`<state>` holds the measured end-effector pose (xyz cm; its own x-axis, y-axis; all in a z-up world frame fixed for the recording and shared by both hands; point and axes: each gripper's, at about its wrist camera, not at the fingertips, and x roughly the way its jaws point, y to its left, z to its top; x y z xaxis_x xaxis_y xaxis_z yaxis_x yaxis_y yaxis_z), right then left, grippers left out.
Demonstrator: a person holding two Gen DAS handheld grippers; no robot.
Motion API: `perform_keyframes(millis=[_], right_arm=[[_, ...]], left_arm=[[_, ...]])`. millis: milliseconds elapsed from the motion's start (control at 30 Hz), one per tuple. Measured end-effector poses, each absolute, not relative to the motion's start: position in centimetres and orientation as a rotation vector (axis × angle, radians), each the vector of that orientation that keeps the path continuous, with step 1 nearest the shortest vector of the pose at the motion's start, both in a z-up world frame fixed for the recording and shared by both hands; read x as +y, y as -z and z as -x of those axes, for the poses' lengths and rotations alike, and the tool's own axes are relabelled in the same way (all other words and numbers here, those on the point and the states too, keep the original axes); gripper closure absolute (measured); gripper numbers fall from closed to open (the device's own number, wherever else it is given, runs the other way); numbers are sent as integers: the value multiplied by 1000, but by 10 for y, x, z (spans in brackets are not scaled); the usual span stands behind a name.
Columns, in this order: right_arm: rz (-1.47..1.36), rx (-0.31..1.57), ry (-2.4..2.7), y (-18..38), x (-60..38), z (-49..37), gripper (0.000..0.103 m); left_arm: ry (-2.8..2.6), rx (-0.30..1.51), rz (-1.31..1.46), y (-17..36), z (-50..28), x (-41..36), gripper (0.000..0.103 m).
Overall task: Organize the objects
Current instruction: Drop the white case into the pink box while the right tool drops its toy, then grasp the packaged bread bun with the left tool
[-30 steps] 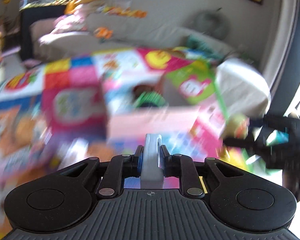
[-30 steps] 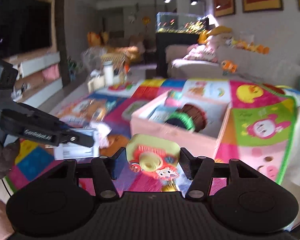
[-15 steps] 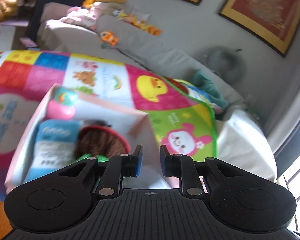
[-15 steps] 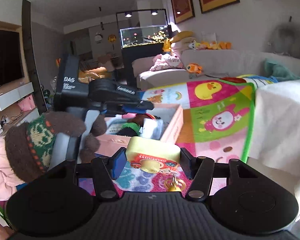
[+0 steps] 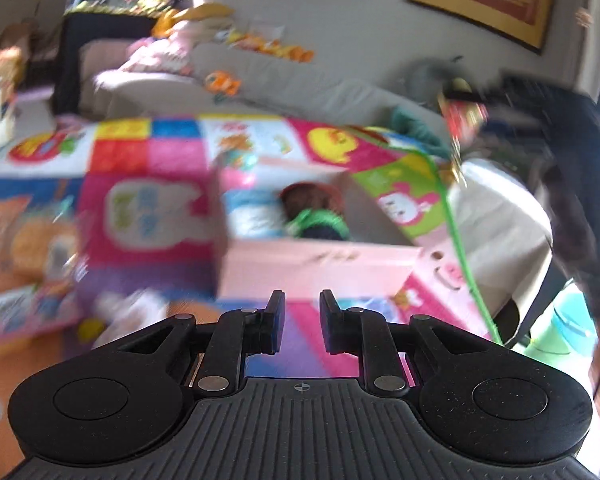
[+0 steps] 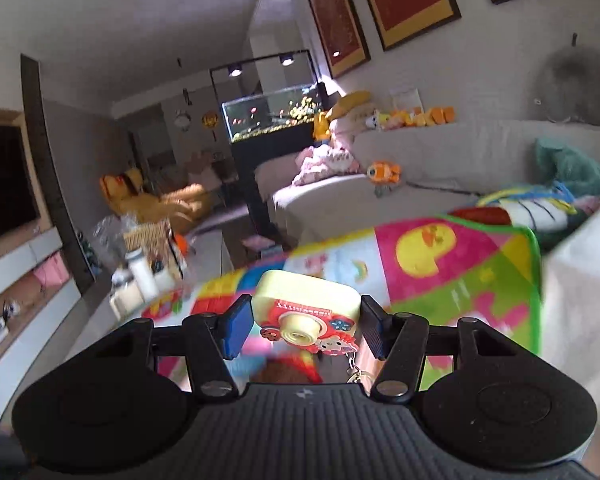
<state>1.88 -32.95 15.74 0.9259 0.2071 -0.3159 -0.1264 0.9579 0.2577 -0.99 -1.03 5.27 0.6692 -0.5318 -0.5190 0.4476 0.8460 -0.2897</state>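
My right gripper is shut on a yellow toy camera with a red front and a small chain hanging from it. Just below it show the brown and red toys that lie in the box. The left wrist view is blurred. In it the pink box stands on the play mat, holding a brown and green toy and a blue-white pack. My left gripper is in front of the box, shut to a narrow gap with nothing in it. The held camera hangs at upper right.
A grey sofa with soft toys runs along the wall behind the mat. A white cover lies to the right. A fish tank and floor clutter stand further back. Books and papers lie left of the box.
My left gripper held a pale thing a second ago; its fingers are bare now, pulled back from the box. My right gripper has carried the toy camera up and over the box.
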Motion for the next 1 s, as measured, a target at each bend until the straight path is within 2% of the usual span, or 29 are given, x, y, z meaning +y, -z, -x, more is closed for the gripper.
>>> perform_keyframes(millis=[33,67,167,267,433,533,767,900,1000], right_arm=[[-239,339,-155,-162,-325,-33,43],[-236,339,-119,-165,-321,-47,35],[-263,359,-72,-162,-314,-64,31],[-286,371,-75,-151,-309,-56,22],[-191,455,-92,-126,-282,-41,21],[-97,492,-143,-104,-254,-20,17],[-27,615,-301,-37,-191,23,17],[10,600,-294,-16,-178,40,17],[-23,606,-282,-11,-186,40,17]], left_arm=[[532,628,148,-52,11,-2,83],[511,620,151,-51,14,7,83],[461,595,170,-48,20,37,83],[419,597,203,-43,20,61,83],[308,556,268,-44,9,98,83],[214,527,348,-49,-14,123,83],[-3,635,582,-37,-112,174,83],[-28,746,620,-18,-142,173,83],[92,756,503,-21,-135,141,83]])
